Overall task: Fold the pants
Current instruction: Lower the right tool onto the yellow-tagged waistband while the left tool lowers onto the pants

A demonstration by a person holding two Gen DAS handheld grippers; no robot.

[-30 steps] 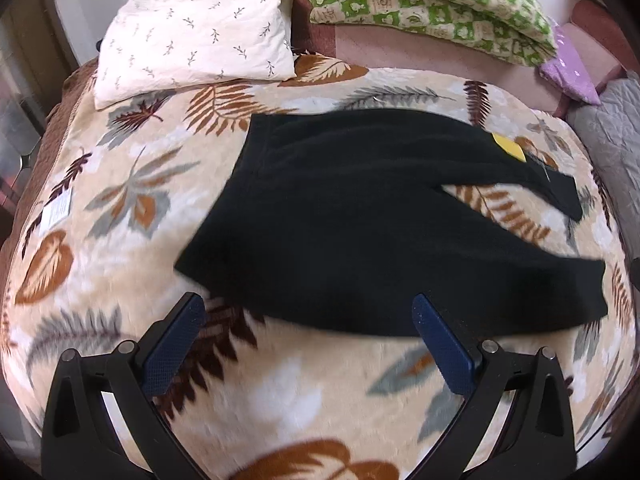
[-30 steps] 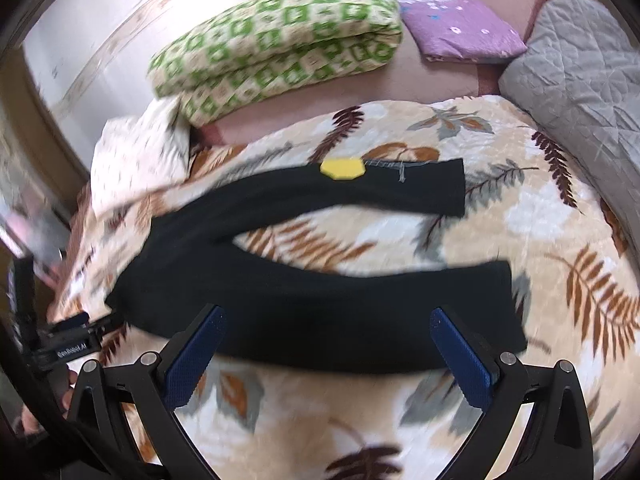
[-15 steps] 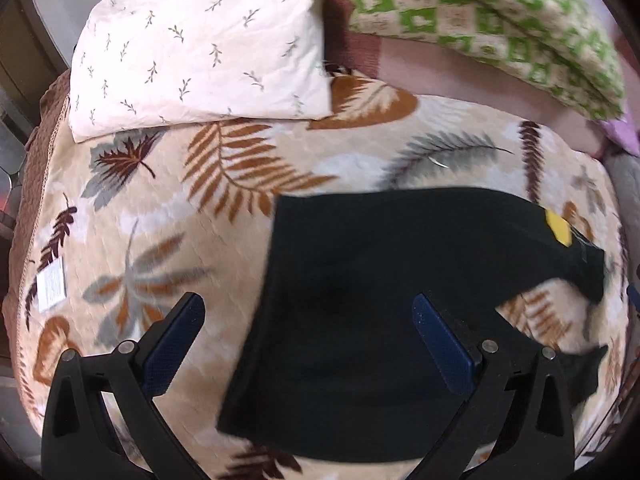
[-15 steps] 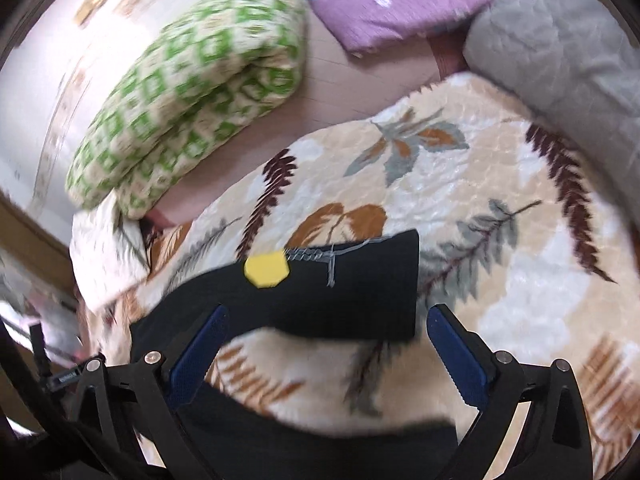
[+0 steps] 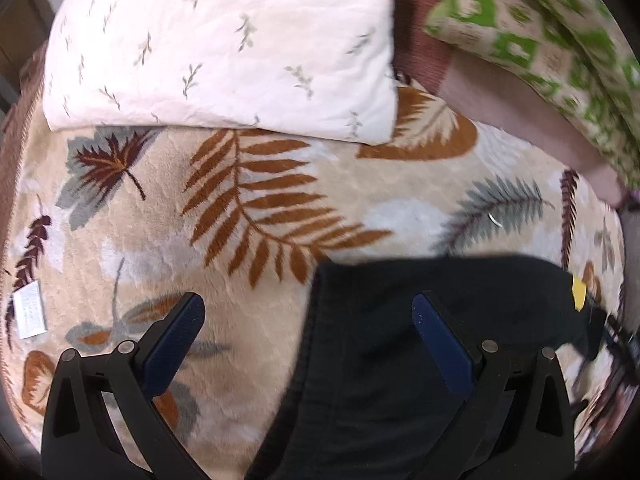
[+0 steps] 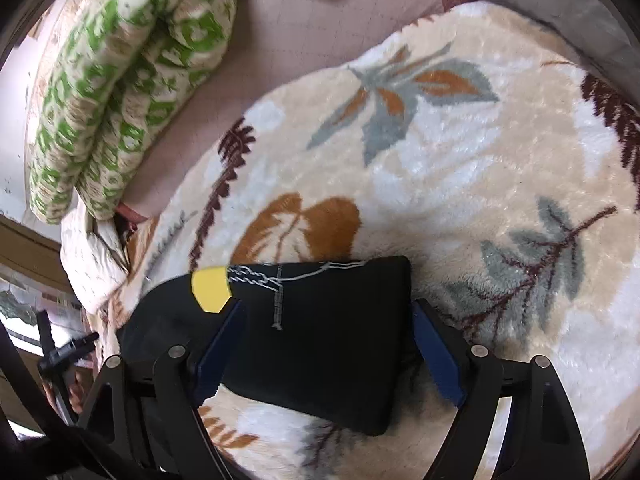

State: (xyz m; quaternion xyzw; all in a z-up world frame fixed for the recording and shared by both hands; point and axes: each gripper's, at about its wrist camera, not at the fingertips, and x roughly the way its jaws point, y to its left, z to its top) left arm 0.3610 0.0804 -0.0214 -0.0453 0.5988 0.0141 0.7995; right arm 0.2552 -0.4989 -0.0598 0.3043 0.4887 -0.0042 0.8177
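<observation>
1. Left wrist view: the left gripper [image 5: 308, 320] had its fingers [image 5: 440, 344] spread wide and held nothing; it hovered over the waist end of the black pants [image 5: 420, 340], whose waistband edge ran between the two fingers.
2. The pants lay flat on the leaf-print blanket [image 5: 248, 208] covering the bed. From the waist, one leg reached toward 3 o'clock, where a yellow tag [image 5: 579, 294] showed. A white pillow [image 5: 224, 44] sat at 12 o'clock, well apart from the pants, and a green quilt [image 5: 540, 40] at 2 o'clock.
3. In the right wrist view, the right gripper [image 6: 326, 340] was also wide open and empty, its fingers [image 6: 436, 352] straddling the cuff end of a leg [image 6: 320, 340]. The tag [image 6: 211, 290] lay at 10 o'clock of that gap.
4. Judged step: approach for the first fold, each gripper lined up over one end of the far leg.
5. The next move likely called for lowering both, pinching the fabric edge without catching the plush blanket, then carrying that leg over toward 6 o'clock onto the other.
</observation>
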